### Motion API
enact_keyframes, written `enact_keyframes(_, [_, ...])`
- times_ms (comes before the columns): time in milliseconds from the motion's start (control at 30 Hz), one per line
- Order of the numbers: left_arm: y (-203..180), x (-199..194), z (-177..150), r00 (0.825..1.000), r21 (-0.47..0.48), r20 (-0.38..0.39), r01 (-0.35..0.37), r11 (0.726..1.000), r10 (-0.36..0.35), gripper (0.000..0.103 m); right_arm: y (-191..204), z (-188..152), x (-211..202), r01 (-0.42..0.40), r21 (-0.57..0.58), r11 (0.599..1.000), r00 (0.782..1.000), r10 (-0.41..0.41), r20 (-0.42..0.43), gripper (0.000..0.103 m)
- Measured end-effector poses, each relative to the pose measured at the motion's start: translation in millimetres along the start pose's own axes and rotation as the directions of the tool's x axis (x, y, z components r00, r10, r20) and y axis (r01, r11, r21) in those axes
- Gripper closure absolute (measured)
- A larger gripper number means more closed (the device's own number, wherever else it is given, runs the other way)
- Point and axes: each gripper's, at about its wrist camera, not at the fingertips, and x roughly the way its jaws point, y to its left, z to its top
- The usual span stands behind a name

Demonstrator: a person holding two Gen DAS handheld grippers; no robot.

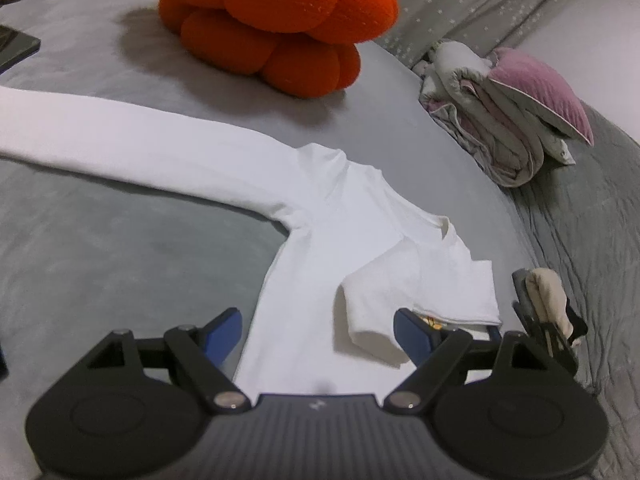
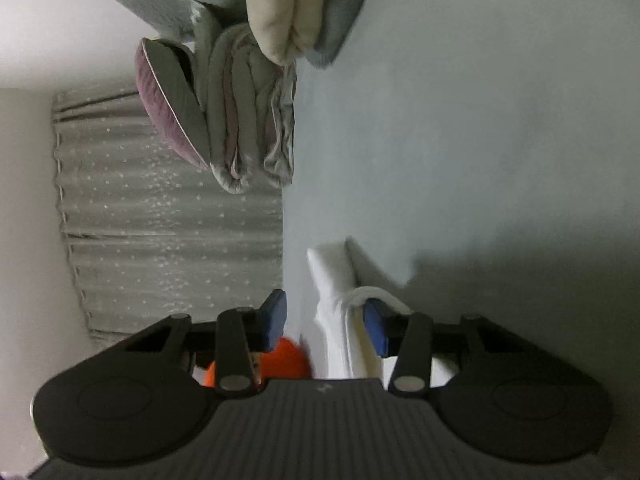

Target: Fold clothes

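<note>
White long-sleeve shirt [image 1: 320, 248] is lying flat on the grey bed [image 1: 120, 264], one sleeve stretching out toward the bed's left edge, the other sleeve folded in over the body. Left claw [image 1: 318, 330] is hovering over the shirt's lower part, jaws standing wide apart, nothing between them. Right claw [image 2: 326, 326] is rolled sideways, so its view is showing the bed tilted on end; jaws are partway apart, with white shirt fabric [image 2: 340, 320] bunching between them and draping against the right blue pad [image 2: 376, 330]; a firm pinch cannot be told. Orange knot cushion [image 1: 276, 20] is sitting toward the bed's far edge. Folded quilt stack [image 1: 500, 120] with a pink pillow [image 1: 540, 88] is resting near the far right corner.
</note>
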Motion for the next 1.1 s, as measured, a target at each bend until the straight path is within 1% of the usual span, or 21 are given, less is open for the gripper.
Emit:
enact_keyframes(33, [-1, 1, 0, 1.000, 0.004, -0.001, 0.001, 1.000, -0.001, 0.019, 12, -2, 2, 0.036, -0.101, 0.994, 0.999, -0.038, -0.020, 0.055])
enact_keyframes(67, [-3, 2, -1, 1.000, 0.015, -0.001, 0.000, 1.000, 0.001, 0.019, 25, -5, 5, 0.069, -0.207, 0.976, 0.996, -0.078, -0.034, 0.055])
enact_keyframes(100, [-5, 2, -2, 1.000, 0.027, -0.002, -0.002, 1.000, 0.002, 0.019, 30, -6, 8, 0.081, -0.250, 0.965, 0.995, -0.092, -0.036, 0.055])
enact_keyframes(167, [-12, 4, -5, 1.000, 0.077, 0.007, -0.021, 0.997, 0.021, 0.018, 27, 3, 6, 0.085, -0.185, 0.979, 0.996, -0.086, 0.001, 0.055])
enact_keyframes(233, [-24, 10, -9, 0.998, 0.165, 0.021, -0.055, 0.985, 0.052, 0.018, 18, 10, 3, 0.079, -0.096, 0.992, 0.996, -0.076, 0.038, 0.056])
enact_keyframes(267, [-32, 15, -12, 0.998, 0.224, 0.026, -0.064, 0.972, 0.060, 0.017, 12, 12, 4, 0.076, -0.054, 0.996, 0.997, -0.074, 0.036, 0.055])
enact_keyframes(333, [-48, 25, -20, 0.997, 0.336, 0.032, -0.079, 0.939, 0.072, 0.017, 4, 11, 8, 0.093, -0.023, 0.995, 0.995, -0.092, 0.028, 0.062])
enact_keyframes(400, [-57, 33, -27, 0.996, 0.406, 0.030, -0.088, 0.910, 0.083, 0.017, 1, 13, 7, 0.091, -0.002, 0.996, 0.996, -0.091, 0.014, 0.062])
enact_keyframes(433, [-61, 35, -30, 0.996, 0.431, 0.025, -0.089, 0.898, 0.086, 0.017, 2, 15, 5, 0.092, 0.005, 0.996, 0.996, -0.092, 0.001, 0.062])
enact_keyframes(467, [-64, 38, -32, 0.996, 0.455, 0.019, -0.089, 0.886, 0.090, 0.017, 7, 17, 3, 0.110, -0.025, 0.994, 0.994, -0.110, -0.020, 0.062])
enact_keyframes(500, [-65, 39, -33, 0.996, 0.470, 0.012, -0.087, 0.879, 0.092, 0.017, 13, 17, 0, 0.131, -0.064, 0.989, 0.990, -0.134, -0.042, 0.060])
enact_keyframes(533, [-65, 37, -33, 0.996, 0.473, 0.007, -0.085, 0.877, 0.092, 0.017, 22, 16, -3, 0.175, -0.144, 0.974, 0.981, -0.185, -0.056, 0.054])
enact_keyframes(600, [-61, 31, -27, 0.996, 0.442, 0.011, -0.080, 0.893, 0.084, 0.017, 41, 10, -9, 0.260, -0.309, 0.915, 0.956, -0.288, -0.051, 0.049])
enact_keyframes(667, [-50, 24, -17, 0.997, 0.368, 0.028, -0.076, 0.927, 0.071, 0.016, 55, -12, -26, 0.290, -0.455, 0.842, 0.948, -0.319, 0.013, 0.047])
enact_keyframes(733, [-39, 17, -6, 0.997, 0.293, 0.044, -0.071, 0.953, 0.060, 0.016, 63, -39, -31, 0.213, -0.558, 0.802, 0.961, -0.274, -0.026, 0.047])
enact_keyframes(800, [-30, 15, -1, 0.996, 0.244, 0.050, -0.084, 0.966, 0.073, 0.016, 69, -69, -27, 0.090, -0.607, 0.789, 0.965, -0.220, -0.142, 0.047])
enact_keyframes(867, [-24, 14, 2, 0.995, 0.214, 0.050, -0.095, 0.972, 0.086, 0.016, 68, -106, -15, -0.027, -0.633, 0.773, 0.935, -0.205, -0.290, 0.047])
enact_keyframes(933, [-20, 13, 3, 0.994, 0.196, 0.048, -0.103, 0.975, 0.095, 0.016, 61, -136, -5, -0.033, -0.646, 0.763, 0.906, -0.250, -0.342, 0.048])
enact_keyframes(967, [-21, 13, 3, 0.995, 0.196, 0.045, -0.101, 0.975, 0.094, 0.016, 56, -146, -3, -0.024, -0.644, 0.765, 0.900, -0.264, -0.346, 0.049])
enact_keyframes(1067, [-22, 8, 4, 0.996, 0.195, 0.045, -0.086, 0.977, 0.079, 0.016, 45, -164, 6, -0.013, -0.614, 0.789, 0.893, -0.267, -0.362, 0.069])
enact_keyframes(1100, [-22, 6, 5, 0.996, 0.194, 0.048, -0.079, 0.978, 0.071, 0.016, 42, -168, 9, -0.015, -0.600, 0.800, 0.891, -0.261, -0.371, 0.080])
